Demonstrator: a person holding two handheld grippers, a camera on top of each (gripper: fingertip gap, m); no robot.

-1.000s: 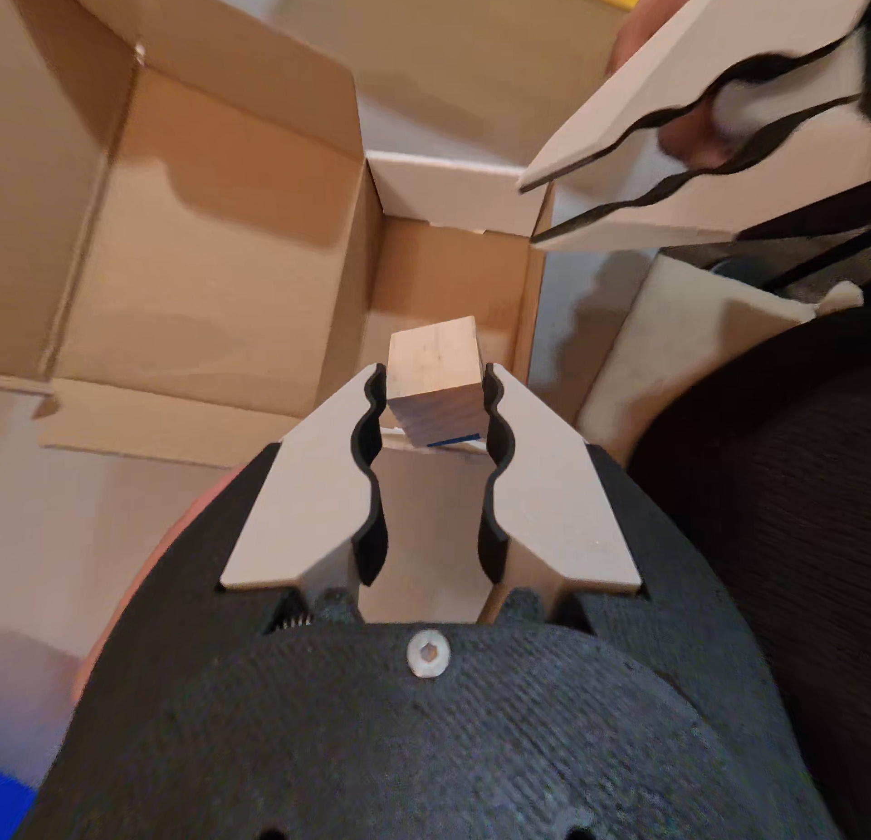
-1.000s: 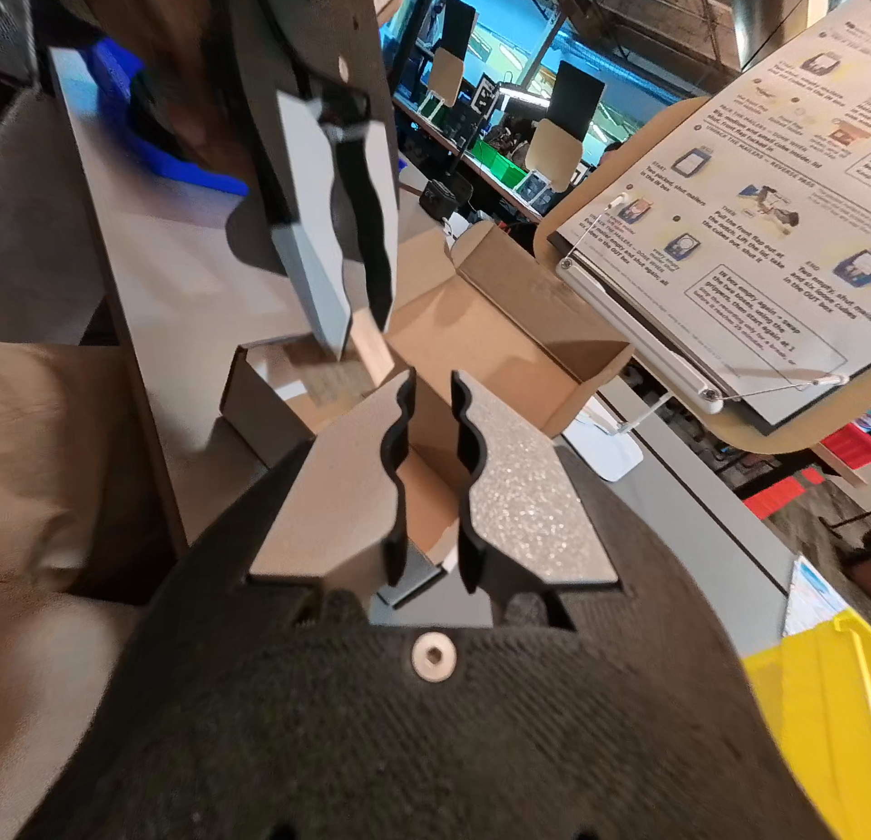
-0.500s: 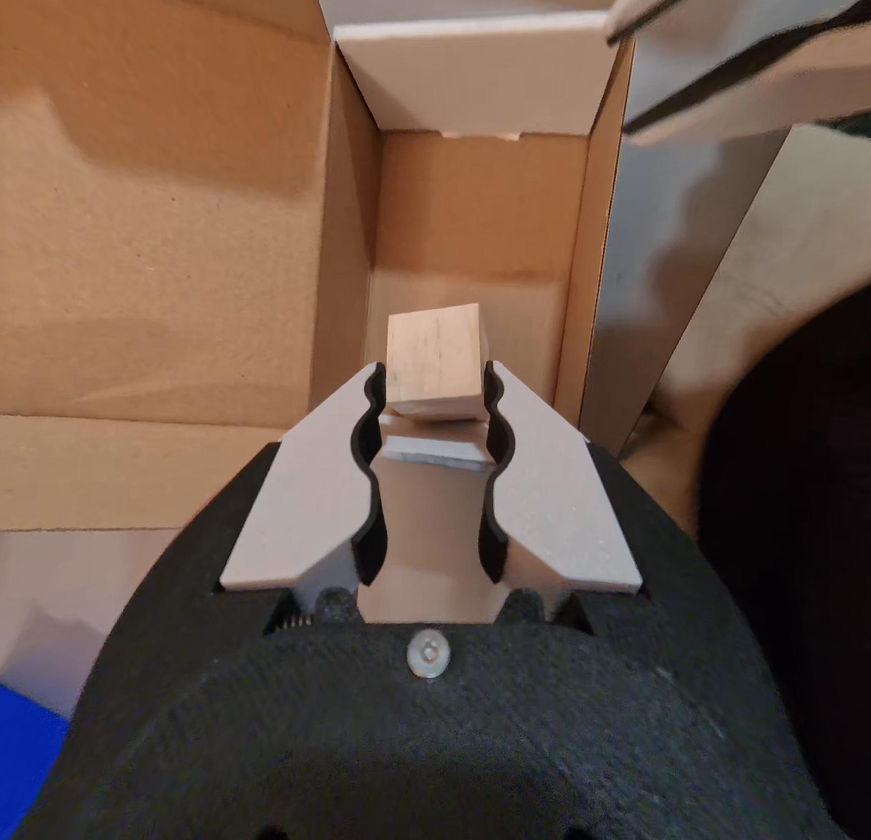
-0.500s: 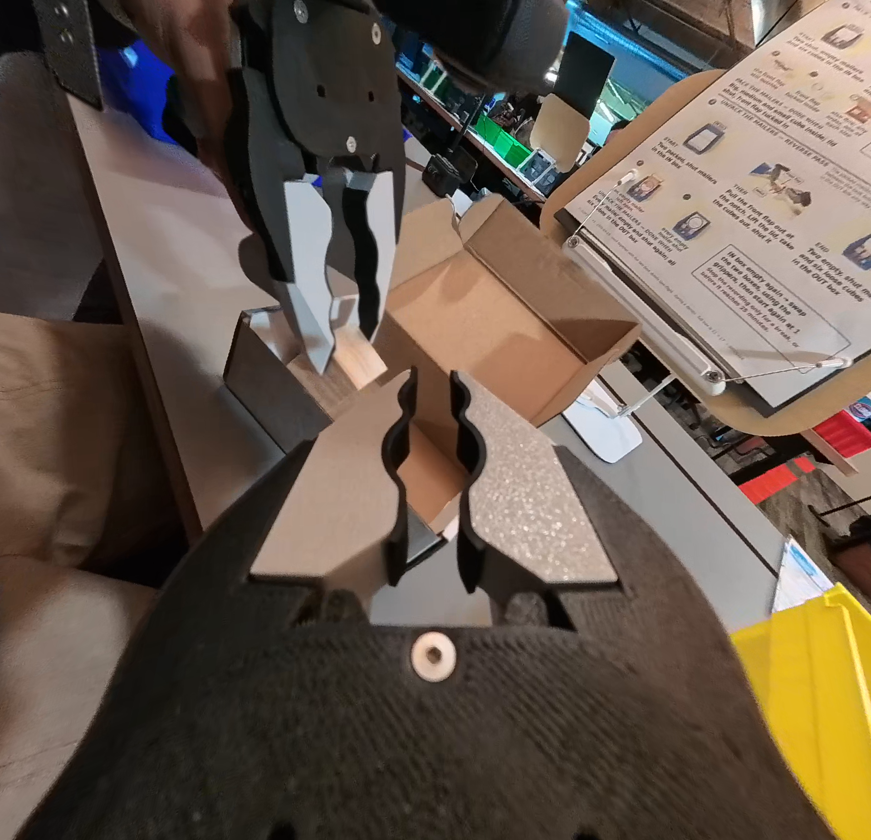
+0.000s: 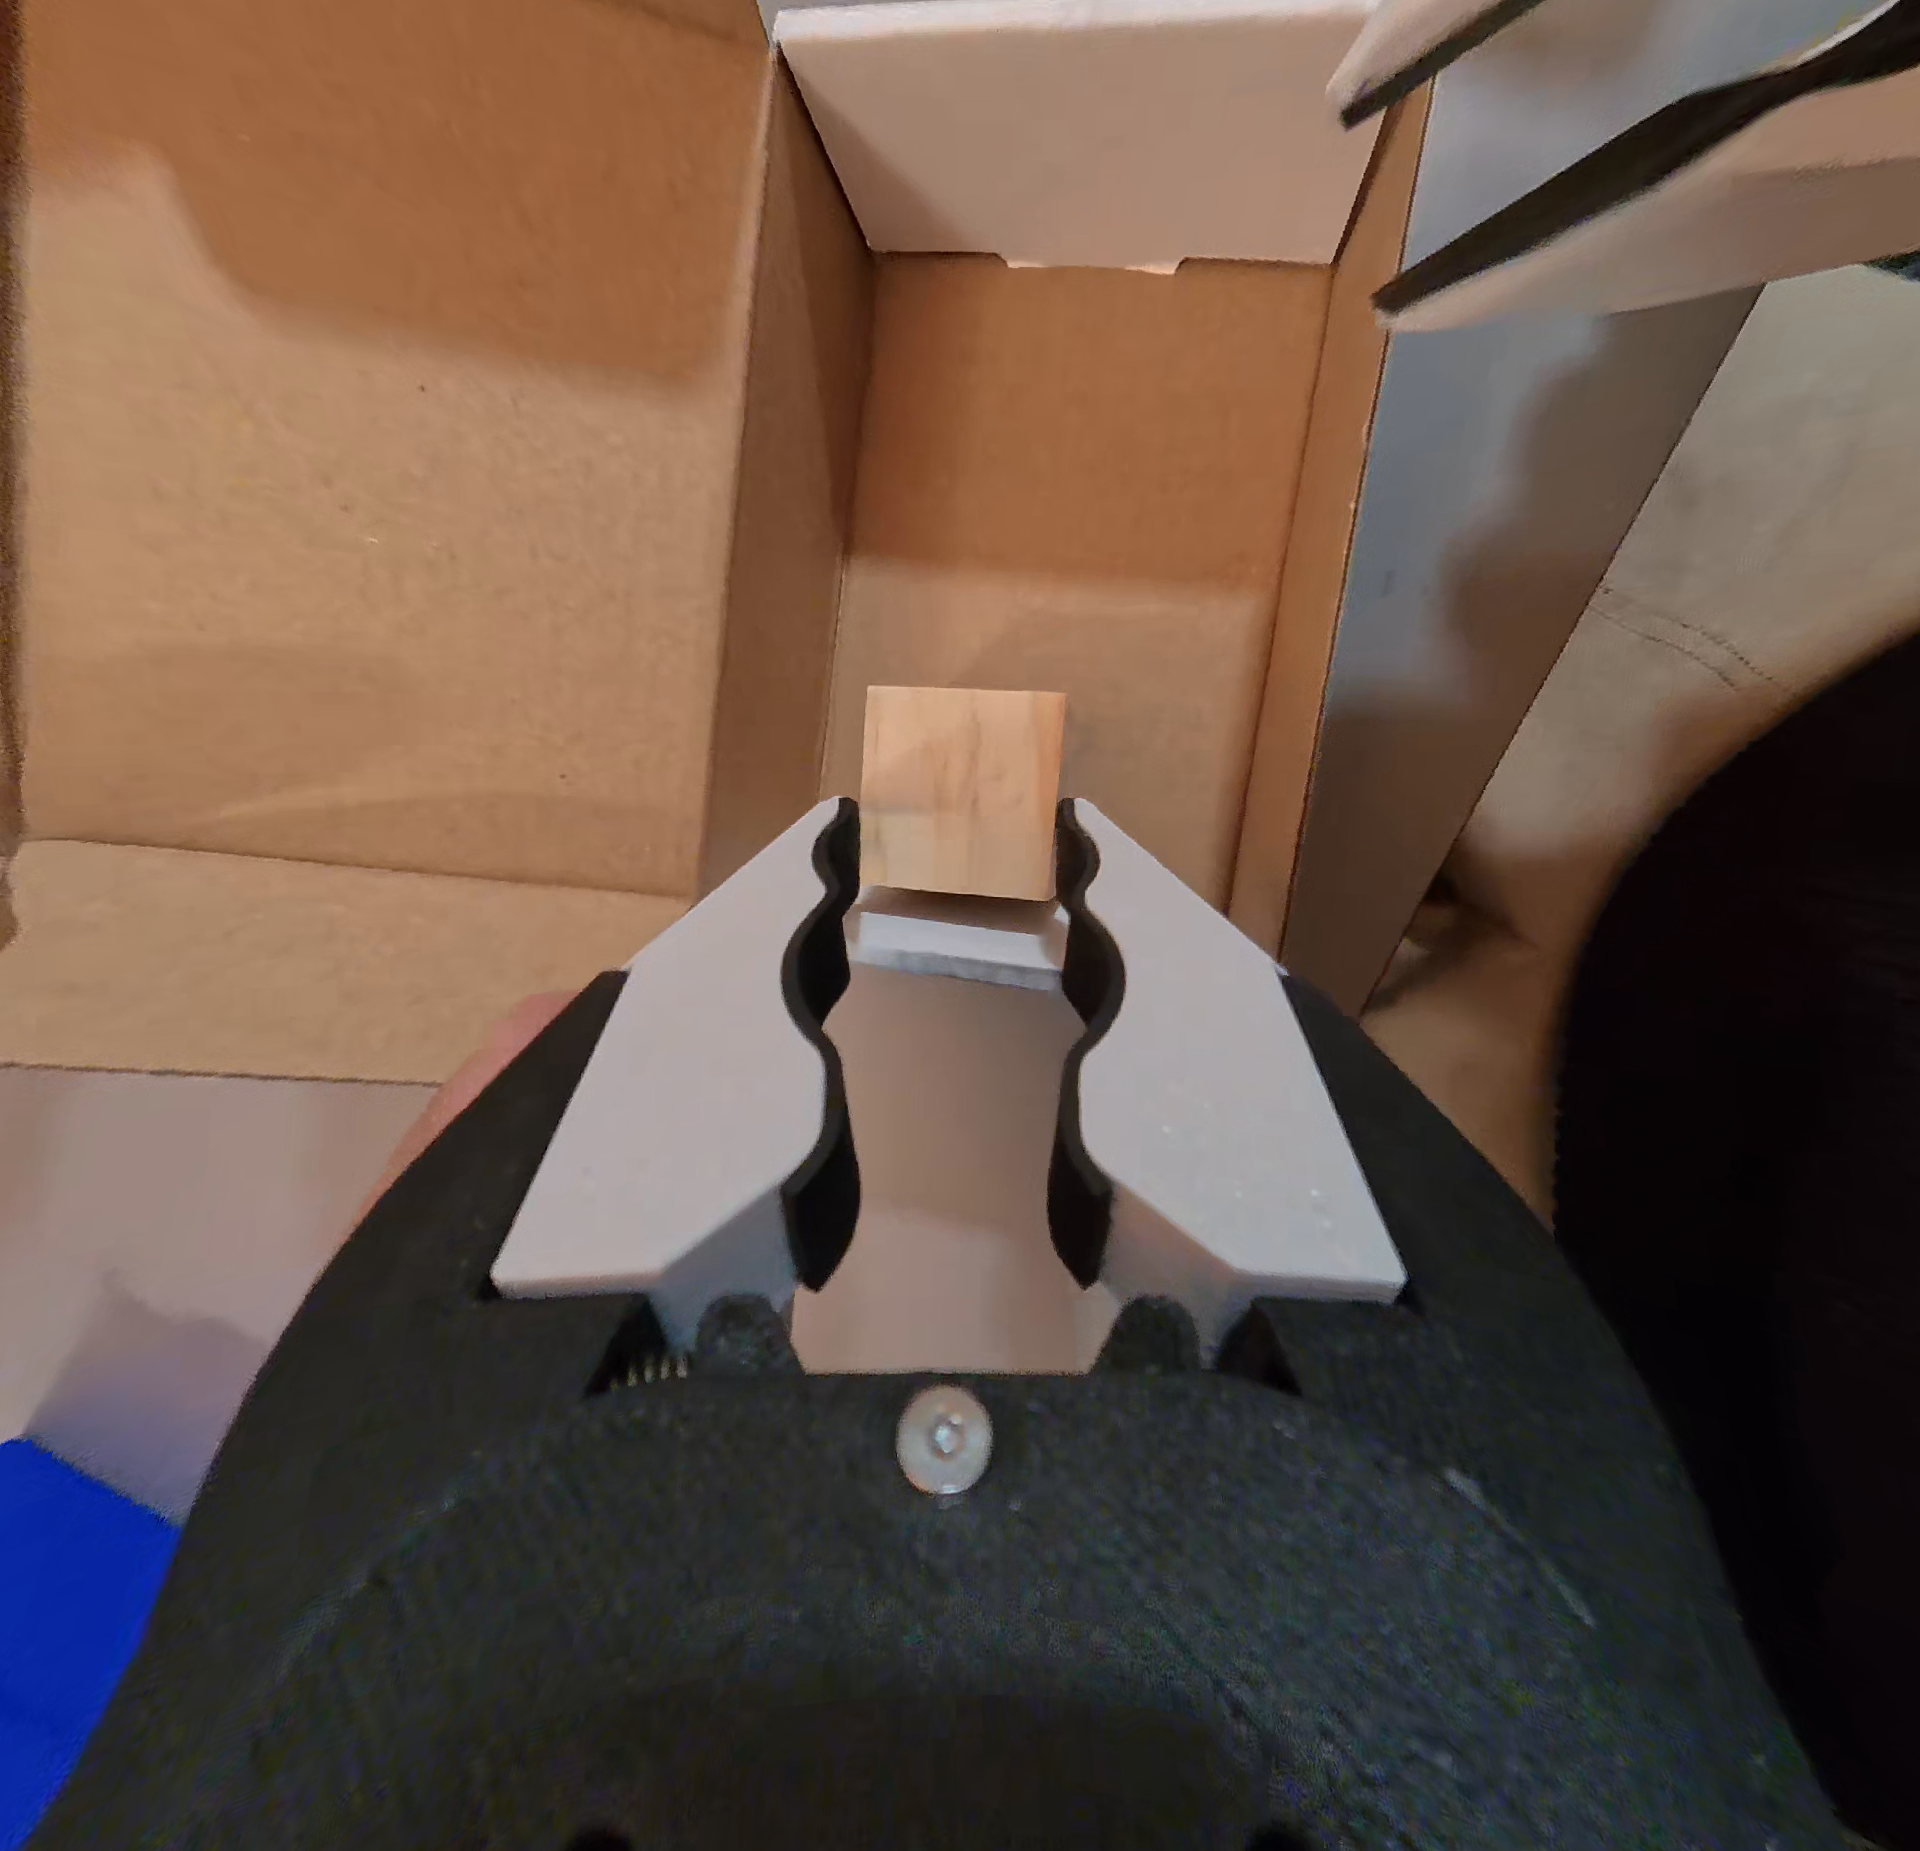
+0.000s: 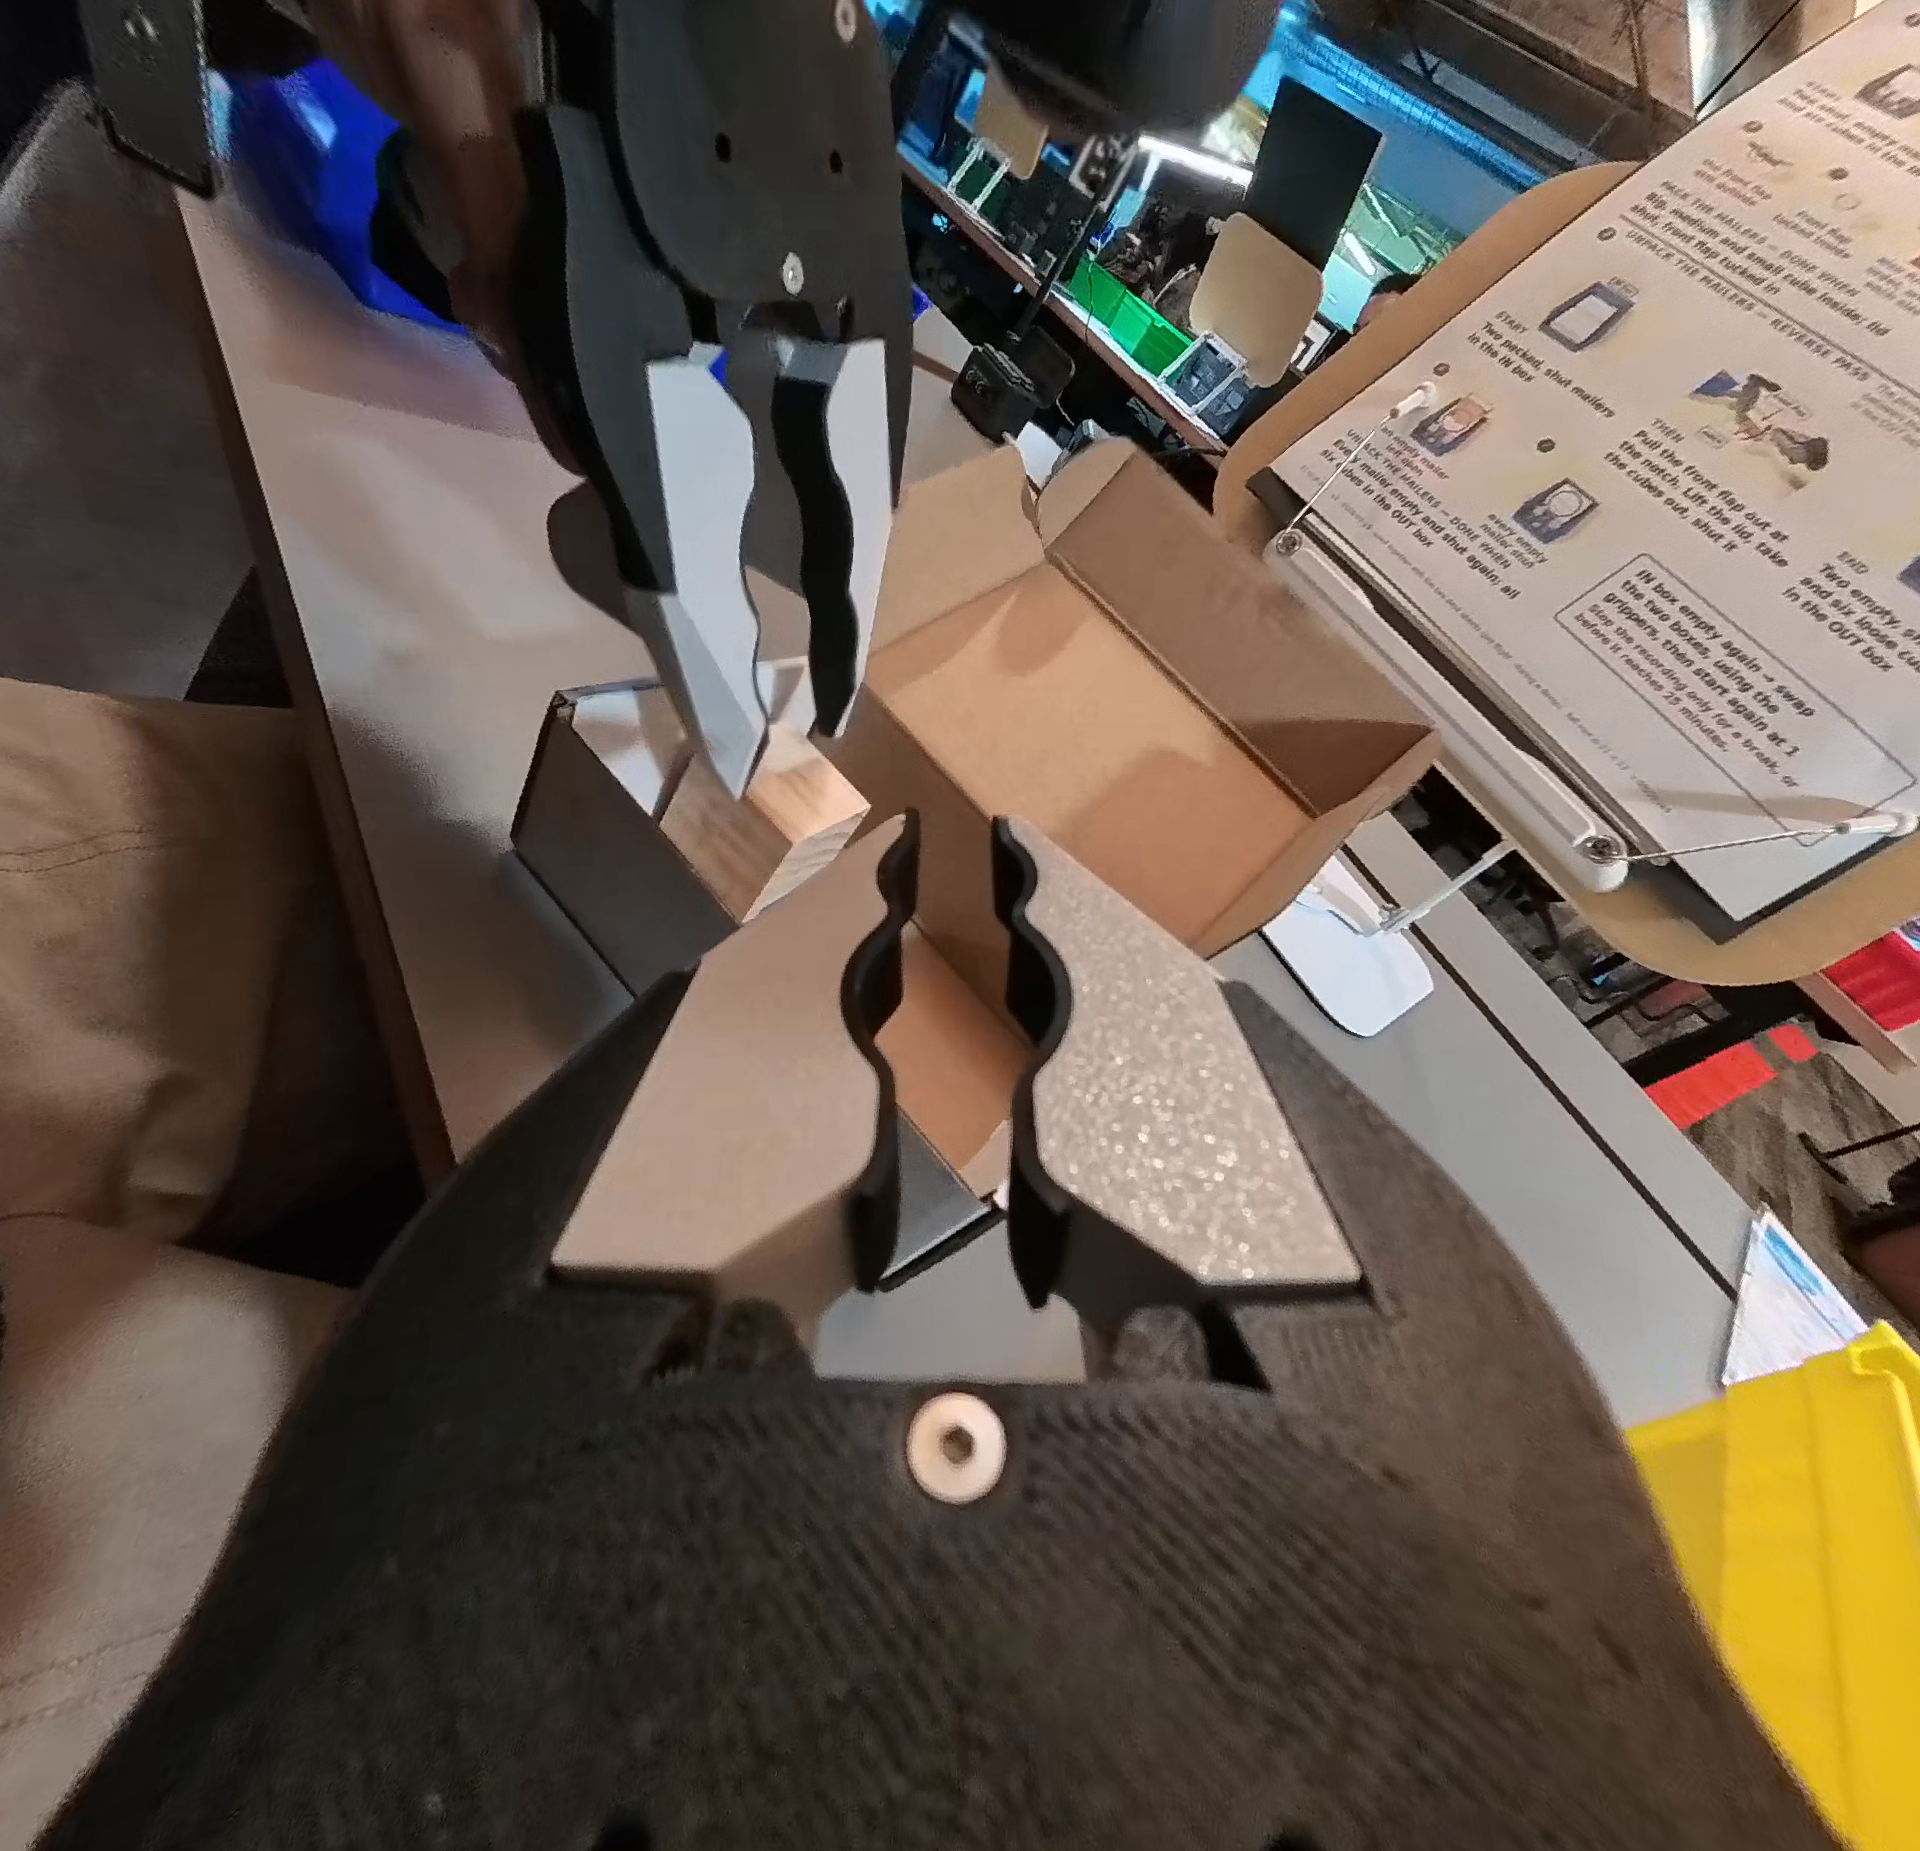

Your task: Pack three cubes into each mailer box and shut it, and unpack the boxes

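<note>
An open brown mailer box (image 5: 1070, 513) lies on the table, its lid (image 5: 364, 451) folded flat to the left. My left gripper (image 5: 958, 814) is shut on a pale wooden cube (image 5: 961, 783), held at the fingertips low inside the box's narrow tray. In the right wrist view the left gripper (image 6: 790, 757) points down into the box (image 6: 592, 845), with the cube (image 6: 805, 825) at its tips. My right gripper (image 6: 954, 835) is empty, its jaws a narrow gap apart, hovering by the box's near corner. It also shows at the upper right of the left wrist view (image 5: 1361, 201).
A clipboard stand with an instruction sheet (image 6: 1662, 513) rises behind the box on the right. A yellow bin (image 6: 1787, 1552) sits at the lower right and a blue bin (image 6: 312, 201) at the far left. The table edge (image 6: 343, 762) runs along the left, beside beige fabric (image 6: 125, 970).
My left gripper has carried the cube forward and down from above the box's near wall into the tray, and the cube now sits level. The right gripper has kept its narrow gap beside the box.
</note>
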